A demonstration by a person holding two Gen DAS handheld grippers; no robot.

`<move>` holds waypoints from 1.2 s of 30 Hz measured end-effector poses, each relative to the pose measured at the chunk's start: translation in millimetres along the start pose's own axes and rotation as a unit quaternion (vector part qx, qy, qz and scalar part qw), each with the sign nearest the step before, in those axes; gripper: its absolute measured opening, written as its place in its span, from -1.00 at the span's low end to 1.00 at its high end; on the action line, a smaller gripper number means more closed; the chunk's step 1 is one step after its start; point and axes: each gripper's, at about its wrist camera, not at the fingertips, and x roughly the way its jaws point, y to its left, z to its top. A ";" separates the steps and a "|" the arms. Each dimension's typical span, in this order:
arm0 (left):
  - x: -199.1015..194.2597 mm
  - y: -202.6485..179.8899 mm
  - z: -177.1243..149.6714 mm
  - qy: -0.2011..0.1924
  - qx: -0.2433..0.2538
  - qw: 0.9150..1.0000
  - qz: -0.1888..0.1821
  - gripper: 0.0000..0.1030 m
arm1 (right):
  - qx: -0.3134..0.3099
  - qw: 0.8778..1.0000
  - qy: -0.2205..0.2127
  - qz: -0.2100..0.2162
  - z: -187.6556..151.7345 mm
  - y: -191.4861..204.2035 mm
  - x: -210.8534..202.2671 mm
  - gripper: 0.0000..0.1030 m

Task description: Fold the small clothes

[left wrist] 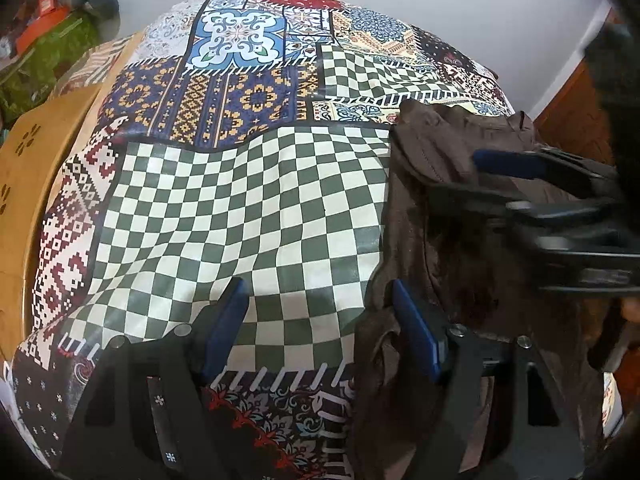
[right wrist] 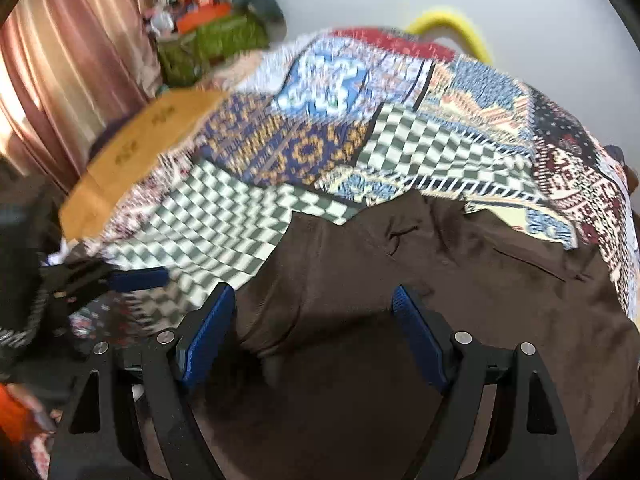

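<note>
So, left gripper (left wrist: 320,328): jaws spread wide, nothing pinched; one blue pad (left wrist: 414,332) right at the brown garment's edge.
Right gripper (right wrist: 312,332): also spread, empty, hovering over the brown garment (right wrist: 400,280).
Brown garment: crumpled on the patchwork tablecloth (left wrist: 240,200).
Wooden stool (left wrist: 32,168): beside the tablecloth, well apart from the garment.

brown garment (right wrist: 400,280), patchwork checked tablecloth (left wrist: 240,200), blue pads (left wrist: 224,328)
</note>
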 end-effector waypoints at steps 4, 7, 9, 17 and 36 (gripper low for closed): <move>6.7 0.3 -1.1 0.005 0.000 1.000 0.003 0.48 | -0.019 0.999 0.001 -0.041 -0.6 -7.4 3.9 0.50; 6.7 1.2 -3.1 0.002 -0.005 1.000 0.005 0.53 | -0.020 0.997 -0.006 -0.078 -8.8 -21.3 -9.3 0.50; 8.7 1.6 -3.6 0.001 -0.008 1.000 0.009 0.56 | -0.016 0.995 -0.008 -0.098 -16.0 -32.7 -17.7 0.50; 2.4 -1.9 -1.1 -0.002 -0.010 0.999 0.031 0.59 | 0.034 0.992 -0.020 -0.116 -45.6 -84.9 -72.5 0.50; -8.5 -28.5 -4.4 -0.015 0.028 0.999 0.024 0.61 | -0.001 0.998 -0.043 -0.037 -49.2 -49.0 -29.6 0.50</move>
